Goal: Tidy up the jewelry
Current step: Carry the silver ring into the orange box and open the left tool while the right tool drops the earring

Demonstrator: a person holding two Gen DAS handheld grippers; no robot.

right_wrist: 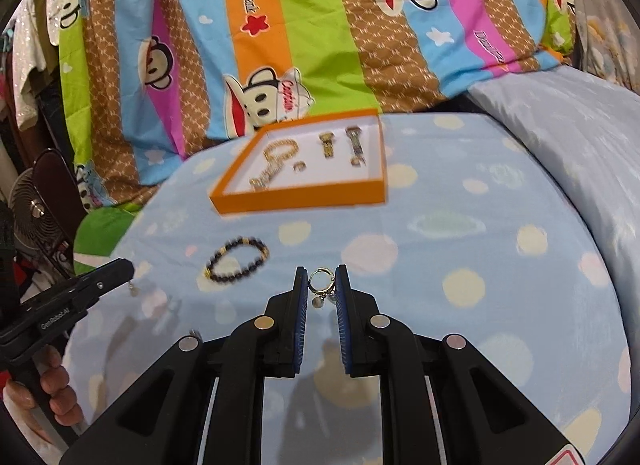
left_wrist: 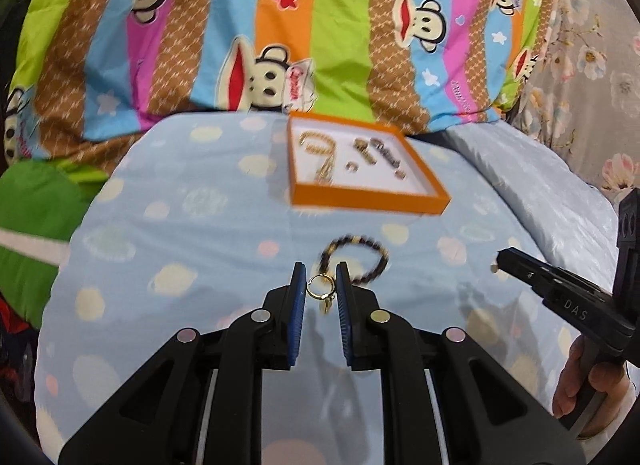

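Left gripper pinches one gold hoop earring between its blue pads; right gripper likewise clamps a second earring. One dark beaded bracelet lies on the blue spotted sheet at one o'clock of the left gripper. One orange tray, at twelve o'clock, holds several blurred pieces.

Each camera rides close behind its own tongs, tilted down across the bed. Both views share the orange tray beyond the tongs, and each glimpses the other's tongs sideways.
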